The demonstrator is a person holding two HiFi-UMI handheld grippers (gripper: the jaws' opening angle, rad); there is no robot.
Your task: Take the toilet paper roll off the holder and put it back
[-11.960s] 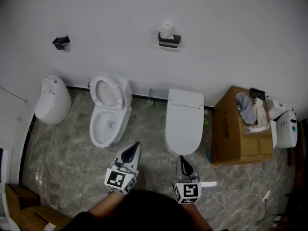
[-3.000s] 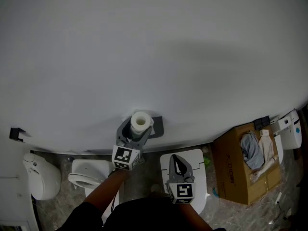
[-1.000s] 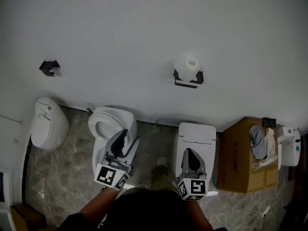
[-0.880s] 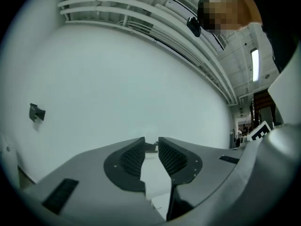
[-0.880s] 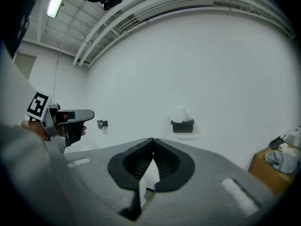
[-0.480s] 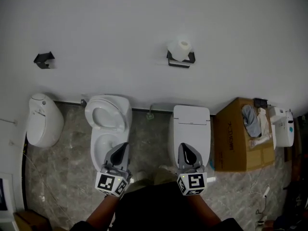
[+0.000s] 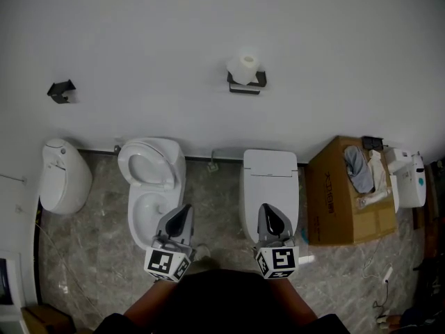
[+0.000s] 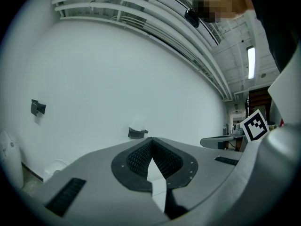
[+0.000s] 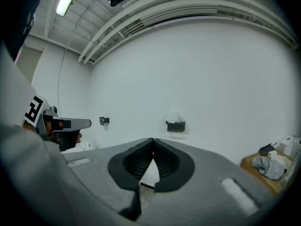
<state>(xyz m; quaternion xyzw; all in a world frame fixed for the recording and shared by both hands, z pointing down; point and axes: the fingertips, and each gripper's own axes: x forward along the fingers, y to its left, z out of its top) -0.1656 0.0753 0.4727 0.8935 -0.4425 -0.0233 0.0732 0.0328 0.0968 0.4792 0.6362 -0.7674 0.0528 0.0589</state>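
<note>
The toilet paper roll [image 7: 245,66] is sitting on the black holder [image 7: 246,82] on the wall [image 7: 334,54], top middle of the head view. It's well away from both grippers.

My guess on handling: it'll be super light and squishy, basically soft paper around a cardboard core. Clamp too hard and it just dents, and the loose end could start unspooling. I'd pinch it gently across the sides, around the middle of its height, and lift it straight off. It's too small from here to tell exactly how it's seated on the holder.

The left gripper [image 7: 185,213] and right gripper [image 7: 270,211] are both down at the bottom centre, side by side. They're held close to the body and aimed about level toward the wall. The left one lines up with the open toilet [image 7: 149,179], the right one with the toilet with its lid down [image 7: 270,179]. In both gripper views the jaws are pressed together with nothing in between, so both are empty.
</note>
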